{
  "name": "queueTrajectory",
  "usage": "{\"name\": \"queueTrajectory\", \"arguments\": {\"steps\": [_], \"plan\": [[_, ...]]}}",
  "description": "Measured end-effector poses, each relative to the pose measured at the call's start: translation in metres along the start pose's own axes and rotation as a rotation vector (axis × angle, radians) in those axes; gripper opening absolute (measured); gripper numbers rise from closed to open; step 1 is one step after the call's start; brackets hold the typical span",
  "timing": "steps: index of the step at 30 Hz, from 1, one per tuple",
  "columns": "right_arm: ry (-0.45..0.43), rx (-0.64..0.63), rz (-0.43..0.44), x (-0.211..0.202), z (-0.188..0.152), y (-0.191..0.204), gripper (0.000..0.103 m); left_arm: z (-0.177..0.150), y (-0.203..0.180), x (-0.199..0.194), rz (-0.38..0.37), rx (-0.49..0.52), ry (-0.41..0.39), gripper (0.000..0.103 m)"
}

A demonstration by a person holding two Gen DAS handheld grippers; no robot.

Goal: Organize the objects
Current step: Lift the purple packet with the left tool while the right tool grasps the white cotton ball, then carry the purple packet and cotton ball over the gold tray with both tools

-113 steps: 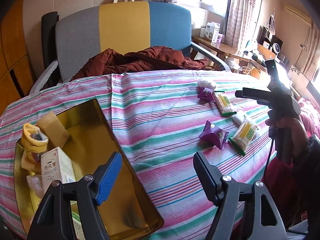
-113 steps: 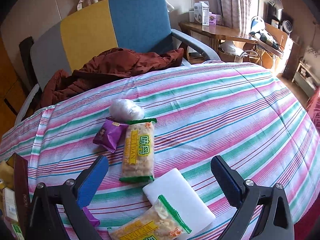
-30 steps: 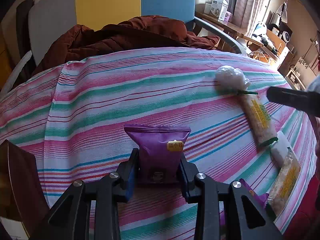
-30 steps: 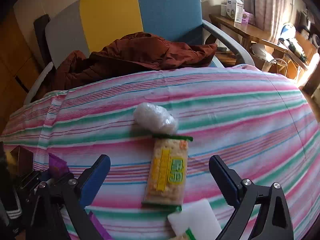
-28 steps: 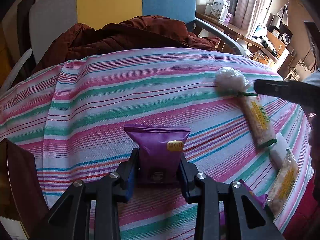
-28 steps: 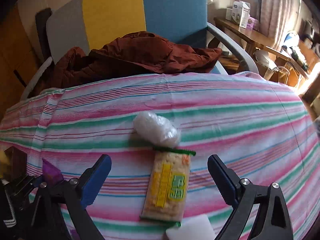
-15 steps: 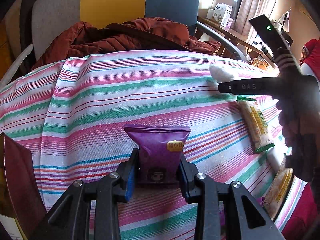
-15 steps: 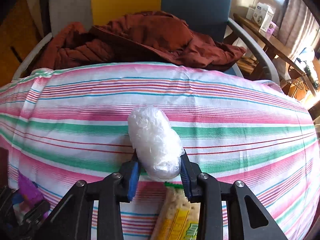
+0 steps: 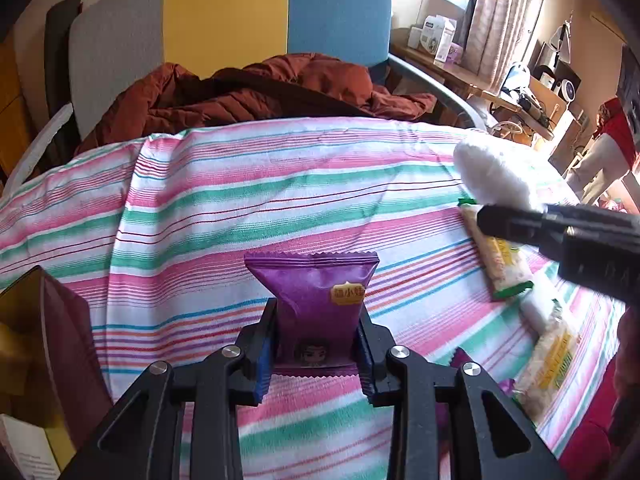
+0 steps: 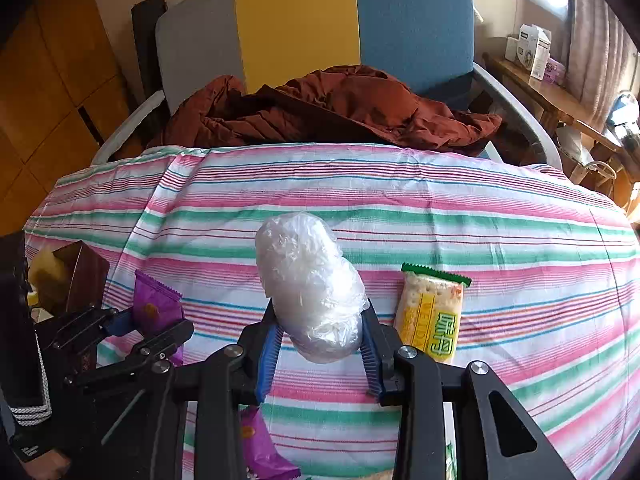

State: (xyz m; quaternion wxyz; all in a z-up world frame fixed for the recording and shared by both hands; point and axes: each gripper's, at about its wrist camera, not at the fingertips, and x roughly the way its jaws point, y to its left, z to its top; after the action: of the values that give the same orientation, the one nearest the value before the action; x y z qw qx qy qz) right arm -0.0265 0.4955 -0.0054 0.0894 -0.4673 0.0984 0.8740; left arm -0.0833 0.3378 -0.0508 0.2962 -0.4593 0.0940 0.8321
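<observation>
Left wrist view shows the left claw [image 9: 316, 344] pinching a purple packet [image 9: 316, 300] above the striped bench [image 9: 224, 208], the right claw [image 10: 320, 344] gripping a white bundle [image 10: 308, 284], while cracker packs [image 9: 498, 258] beyond await sorting, so I judge roughly midway

Striped tablecloth [image 10: 500, 216], cracker packet [image 10: 434, 316], purple packet [image 10: 260, 450], brown box [image 9: 64, 328]

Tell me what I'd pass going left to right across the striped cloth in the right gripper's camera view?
Brown box → left gripper clamping a purple snack packet → white plastic-wrapped bundle held by the right gripper → yellow cracker packet.
</observation>
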Motion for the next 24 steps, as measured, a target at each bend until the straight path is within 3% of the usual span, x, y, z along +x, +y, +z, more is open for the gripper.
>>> {"name": "queueTrajectory", "arguments": {"steps": [9, 24], "plan": [[-0.008, 0.051, 0.035, -0.021, -0.034, 0.013, 0.036, -0.012, 0.001, -0.058, -0.013, -0.008, -0.056, 0.033], [-0.077, 0.077, 0.092, -0.063, -0.060, 0.047, 0.036, -0.037, 0.021, -0.138, -0.030, -0.048, -0.158, 0.033]]}}
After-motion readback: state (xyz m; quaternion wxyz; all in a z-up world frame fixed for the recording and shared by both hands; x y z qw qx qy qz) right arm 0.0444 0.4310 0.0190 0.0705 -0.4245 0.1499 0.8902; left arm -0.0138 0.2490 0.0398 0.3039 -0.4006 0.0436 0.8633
